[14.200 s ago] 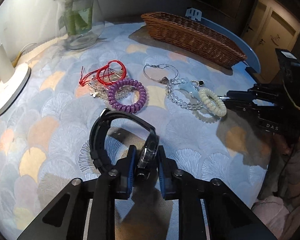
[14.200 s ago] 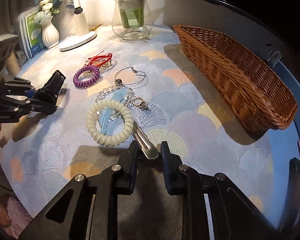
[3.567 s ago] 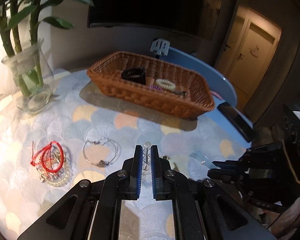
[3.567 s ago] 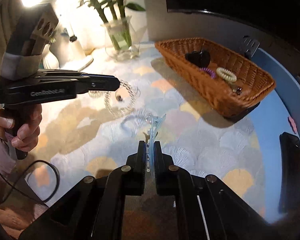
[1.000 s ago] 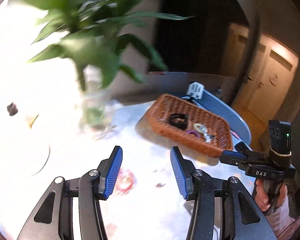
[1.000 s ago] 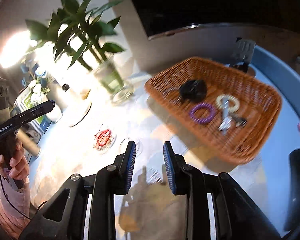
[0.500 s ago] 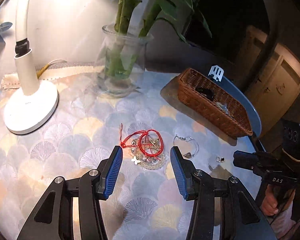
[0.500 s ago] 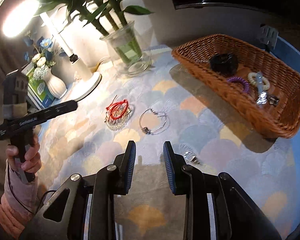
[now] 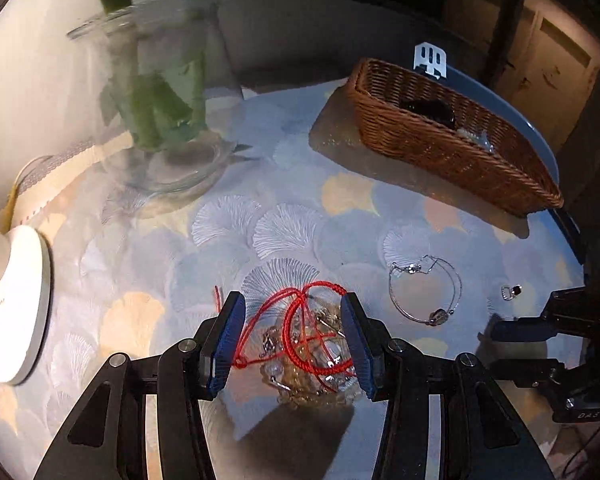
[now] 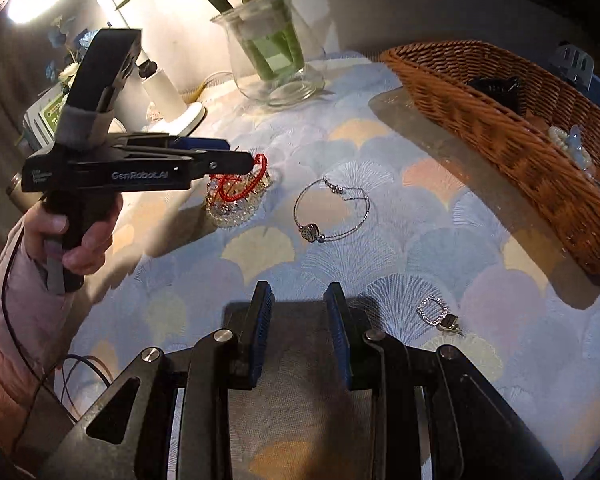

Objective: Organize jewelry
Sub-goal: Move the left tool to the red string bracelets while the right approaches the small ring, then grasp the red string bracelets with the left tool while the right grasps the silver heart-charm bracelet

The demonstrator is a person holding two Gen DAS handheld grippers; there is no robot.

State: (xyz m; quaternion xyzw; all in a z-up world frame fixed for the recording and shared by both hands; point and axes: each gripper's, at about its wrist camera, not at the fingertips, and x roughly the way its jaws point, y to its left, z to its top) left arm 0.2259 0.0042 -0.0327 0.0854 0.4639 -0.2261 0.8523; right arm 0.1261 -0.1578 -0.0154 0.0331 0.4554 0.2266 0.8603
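With the left tongs (image 9: 292,340) spread wide around the red cord bracelet (image 9: 300,332), grasping is in hand: close, then carry to the wicker basket (image 9: 440,140); right tongs (image 10: 298,328) hang apart, empty.

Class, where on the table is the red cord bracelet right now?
In the left wrist view the red cord bracelet lies on a clear bead bracelet, between the open left gripper's fingers, left of the silver bangle.

The brown wicker basket's (image 9: 452,148) near wall is hiding most of its contents, the white round lamp base (image 9: 16,304) is running off the left edge, and the clear glass vase (image 9: 160,92) is blurring
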